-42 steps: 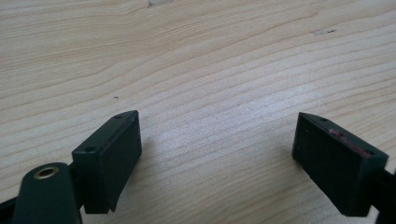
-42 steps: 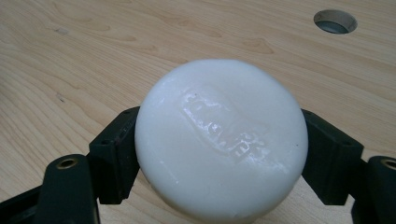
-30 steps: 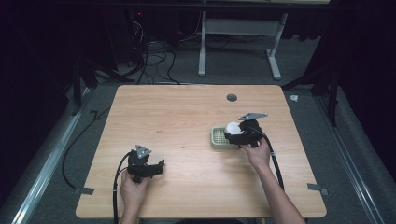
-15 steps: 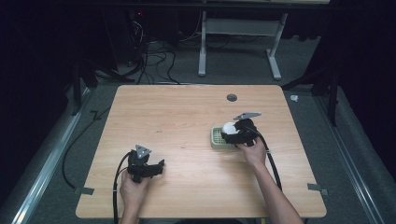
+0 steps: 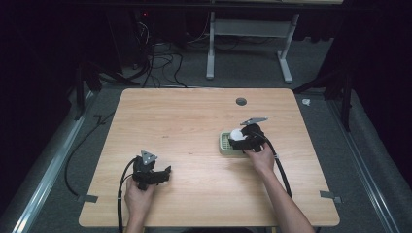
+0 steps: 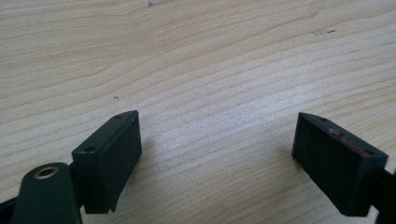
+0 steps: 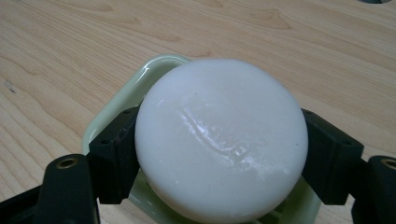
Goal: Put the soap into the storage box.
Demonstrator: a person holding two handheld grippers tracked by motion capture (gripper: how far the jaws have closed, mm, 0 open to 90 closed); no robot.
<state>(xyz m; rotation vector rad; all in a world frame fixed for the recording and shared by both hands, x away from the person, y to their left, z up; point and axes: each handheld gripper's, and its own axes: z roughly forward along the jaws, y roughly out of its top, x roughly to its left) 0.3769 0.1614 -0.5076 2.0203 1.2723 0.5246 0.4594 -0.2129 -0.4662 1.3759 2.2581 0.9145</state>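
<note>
Pale wooden table (image 5: 194, 121) spreads bare under the left gripper (image 6: 217, 154), near the front edge, jaws wide apart on nothing. Farther back, the right gripper (image 7: 219, 154) clamps a round white soap (image 7: 222, 140) directly over the green dish (image 7: 116, 100).

We count one wooden table (image 5: 194, 121), one round white soap bar (image 7: 222, 135), one pale green soap dish (image 7: 154, 70), two handheld grippers, the left gripper (image 6: 219, 158), the right gripper (image 7: 219, 154), two hands, one dark grommet hole (image 5: 241, 101) in the tabletop
</note>
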